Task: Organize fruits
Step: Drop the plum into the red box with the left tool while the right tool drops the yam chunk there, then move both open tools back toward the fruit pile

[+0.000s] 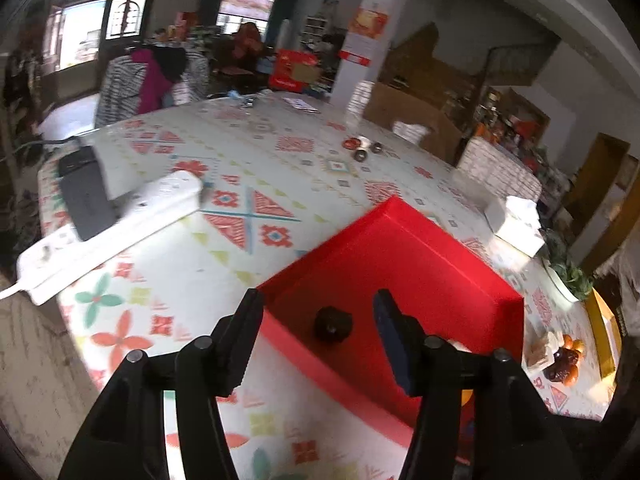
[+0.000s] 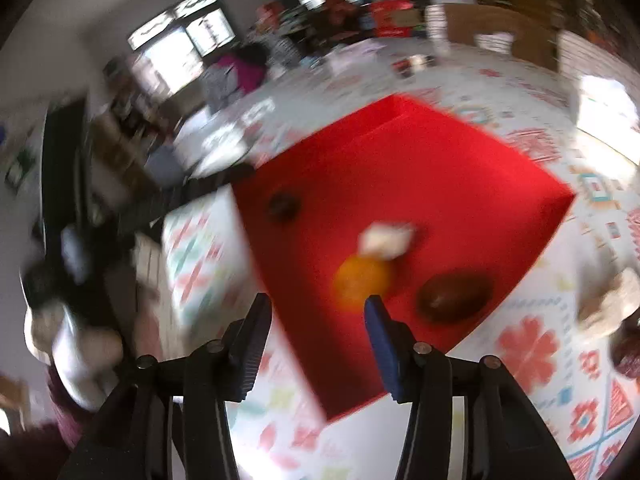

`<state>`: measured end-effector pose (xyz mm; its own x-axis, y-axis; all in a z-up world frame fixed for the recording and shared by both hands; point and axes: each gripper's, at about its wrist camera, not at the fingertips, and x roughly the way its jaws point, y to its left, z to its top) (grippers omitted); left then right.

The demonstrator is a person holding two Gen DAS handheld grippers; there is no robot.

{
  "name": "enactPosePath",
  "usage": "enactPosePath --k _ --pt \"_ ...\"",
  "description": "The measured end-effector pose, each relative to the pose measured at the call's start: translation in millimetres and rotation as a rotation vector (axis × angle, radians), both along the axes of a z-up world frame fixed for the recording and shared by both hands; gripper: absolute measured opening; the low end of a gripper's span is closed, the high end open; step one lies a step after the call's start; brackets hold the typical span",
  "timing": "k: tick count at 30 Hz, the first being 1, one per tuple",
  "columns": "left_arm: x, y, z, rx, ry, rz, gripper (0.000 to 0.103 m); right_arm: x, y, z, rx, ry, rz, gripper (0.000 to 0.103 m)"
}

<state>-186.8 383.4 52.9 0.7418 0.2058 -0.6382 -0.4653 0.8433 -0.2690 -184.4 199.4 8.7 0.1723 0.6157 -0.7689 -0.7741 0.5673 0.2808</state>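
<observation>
Both sets of jaws stood released, grasping nothing: the left gripper (image 1: 318, 306) over a small dark fruit (image 1: 333, 323) in the red box (image 1: 420, 248), the right gripper (image 2: 318, 308) near an orange (image 2: 362, 282).

Both looking steeply down along the fingers, close above the red box (image 1: 400, 264) (image 2: 400, 184) on the patterned table (image 1: 192, 280) (image 2: 540, 352); right view blurred. Sharing box and far room.
</observation>
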Motion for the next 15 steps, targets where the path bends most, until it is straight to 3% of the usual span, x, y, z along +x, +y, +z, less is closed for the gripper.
enactPosePath --k 2,5,15 --pt "-8.0 -1.6 2.4 0.006 0.0 0.011 0.057 -14.0 6.2 -6.6 -0.049 -0.088 0.01 0.046" --pt "-17.1 -7.6 5.4 0.024 0.005 0.019 0.057 -18.9 7.1 -7.8 -0.078 -0.106 0.029 0.034" --pt "-28.4 -39.0 20.4 0.045 -0.02 -0.017 0.061 -11.6 -30.8 -8.8 -0.14 -0.144 0.015 0.031"
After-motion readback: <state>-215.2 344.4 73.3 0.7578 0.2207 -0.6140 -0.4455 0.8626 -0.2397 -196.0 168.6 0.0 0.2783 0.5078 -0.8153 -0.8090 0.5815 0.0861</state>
